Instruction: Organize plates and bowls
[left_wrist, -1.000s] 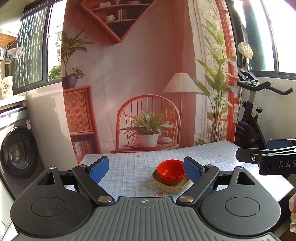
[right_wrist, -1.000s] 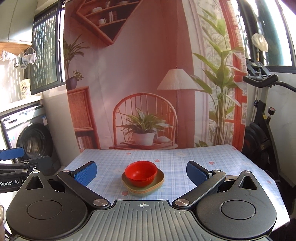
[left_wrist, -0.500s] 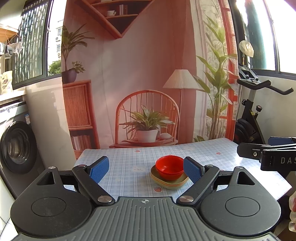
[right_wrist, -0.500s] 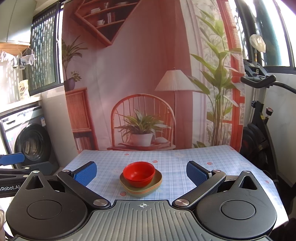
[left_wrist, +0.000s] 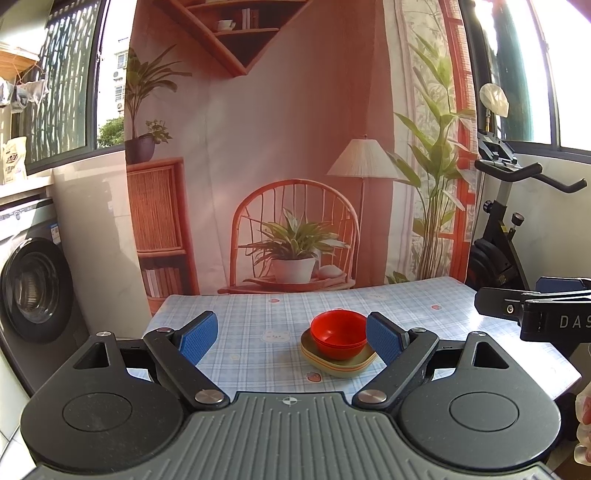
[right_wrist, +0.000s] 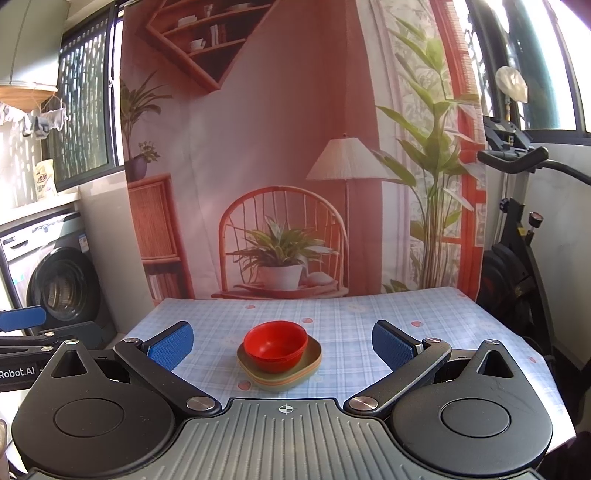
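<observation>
Hovering near the table (right_wrist: 424, 310): both grippers (left (left_wrist: 291, 338), right (right_wrist: 282, 349)) gape wide, empty. Red bowls (right_wrist: 275, 349) sit nested on stacked plates (right_wrist: 295, 374), mid-table. Advise approaching level, pinching the rim squarely, lifting straight up.

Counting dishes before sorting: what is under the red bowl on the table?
The red bowl looks nested in more red bowls, on a stack of squarish plates, green and tan rims showing. The bowls hide the plates' middles.
</observation>
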